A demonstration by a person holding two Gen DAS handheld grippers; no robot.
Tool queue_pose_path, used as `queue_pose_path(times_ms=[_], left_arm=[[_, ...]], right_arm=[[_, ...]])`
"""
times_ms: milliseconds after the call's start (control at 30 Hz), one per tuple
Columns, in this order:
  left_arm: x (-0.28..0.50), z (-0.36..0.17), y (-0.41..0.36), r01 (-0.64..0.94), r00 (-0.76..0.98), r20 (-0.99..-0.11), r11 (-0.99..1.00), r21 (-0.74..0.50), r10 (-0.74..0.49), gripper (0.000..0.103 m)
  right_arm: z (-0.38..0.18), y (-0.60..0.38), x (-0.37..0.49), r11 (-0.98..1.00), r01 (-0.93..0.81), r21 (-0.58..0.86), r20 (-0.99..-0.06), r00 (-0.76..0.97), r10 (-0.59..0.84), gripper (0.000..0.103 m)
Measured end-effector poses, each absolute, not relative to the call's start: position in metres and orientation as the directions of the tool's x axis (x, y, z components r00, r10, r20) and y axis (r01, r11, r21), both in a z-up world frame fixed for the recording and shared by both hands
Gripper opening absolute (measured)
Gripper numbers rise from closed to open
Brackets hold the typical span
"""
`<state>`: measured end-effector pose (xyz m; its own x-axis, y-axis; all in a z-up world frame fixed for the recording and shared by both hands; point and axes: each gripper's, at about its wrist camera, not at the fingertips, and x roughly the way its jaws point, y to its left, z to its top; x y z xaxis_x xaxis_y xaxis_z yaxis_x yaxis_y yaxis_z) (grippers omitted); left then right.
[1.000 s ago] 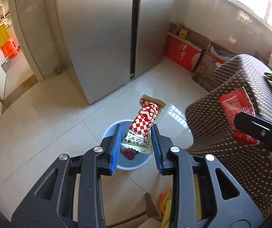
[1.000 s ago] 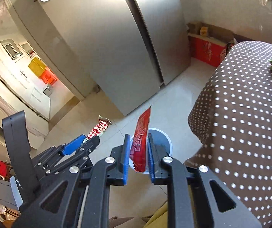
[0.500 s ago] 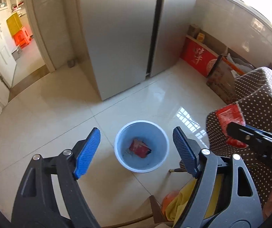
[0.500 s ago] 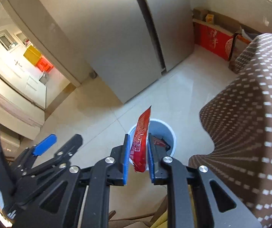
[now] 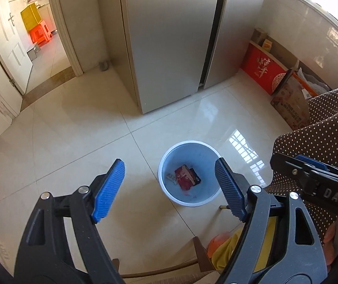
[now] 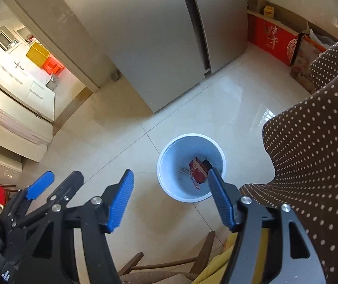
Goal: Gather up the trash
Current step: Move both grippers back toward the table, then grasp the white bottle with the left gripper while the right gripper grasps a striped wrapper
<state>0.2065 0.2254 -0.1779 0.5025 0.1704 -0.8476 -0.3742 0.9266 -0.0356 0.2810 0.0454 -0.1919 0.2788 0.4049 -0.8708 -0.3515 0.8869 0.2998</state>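
**A:** Pale glossy floor tiles [image 5: 79,127] fill most of both views, with the steel fridge [image 5: 169,35] behind. What are the claws doing?

**B:** Start at the right gripper [image 6: 170,197]: its jaws are opening, blue pads apart, nothing between them. The left gripper [image 5: 169,189] is spread wide and empty too. Past both sets of fingertips sits the blue bin [image 5: 206,201] on the floor, and the trash is inside it: red wrappers [image 5: 185,177] lying on the bottom, with a paler scrap beside them.

**A:** So the drop looks done. How to finish it well?

**B:** I'd judge so. Let the right jaws open fully before lifting away, so no wrapper clings to a pad and falls outside the rim. Then check the bin's surroundings; no litter shows on the tiles around it.

**A:** And the pose of the hands?

**B:** Both grippers point steeply down at the bin from above, side by side, the left one visible at the left edge of the right view. The polka-dot tablecloth [image 6: 315,142] hangs close on the right, with a wooden chair [image 6: 169,265] below, so draw back up clear of them.
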Motion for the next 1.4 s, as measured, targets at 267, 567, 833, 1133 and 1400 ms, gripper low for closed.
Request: queue_pose_path(times_ms=[267, 567, 833, 1133, 1400], left_arm=[[0.202, -0.165, 0.205, -0.348, 0.537, -0.83, 0.936, -0.052, 0.153, 0.078], [0.194, -0.138, 0.16, -0.259, 0.605, -0.787, 0.965, -0.053, 0.119, 0.078], [0.195, -0.116, 0.097, -0.12, 0.66, -0.751, 0.989, -0.085, 0.016, 0.078], [0.192, -0.096, 0.021, 0.054, 0.689, -0.716, 0.994, -0.098, -0.108, 0.079], [0.198, -0.095, -0.036, 0.157, 0.672, -0.718, 0.982, -0.101, -0.182, 0.08]], right_arm=[[-0.167, 0.016, 0.266, 0.885, -0.343, 0.315, -0.846, 0.322, 0.425, 0.065], [-0.116, -0.048, 0.235, 0.893, -0.3, 0.337, -0.77, 0.458, 0.444, 0.071], [-0.092, -0.124, 0.219, 0.93, -0.17, 0.326, -0.724, 0.588, 0.362, 0.072], [-0.09, -0.211, 0.204, 0.954, 0.012, 0.298, -0.715, 0.666, 0.215, 0.072], [-0.099, -0.265, 0.196, 0.948, 0.152, 0.281, -0.728, 0.677, 0.108, 0.072]])
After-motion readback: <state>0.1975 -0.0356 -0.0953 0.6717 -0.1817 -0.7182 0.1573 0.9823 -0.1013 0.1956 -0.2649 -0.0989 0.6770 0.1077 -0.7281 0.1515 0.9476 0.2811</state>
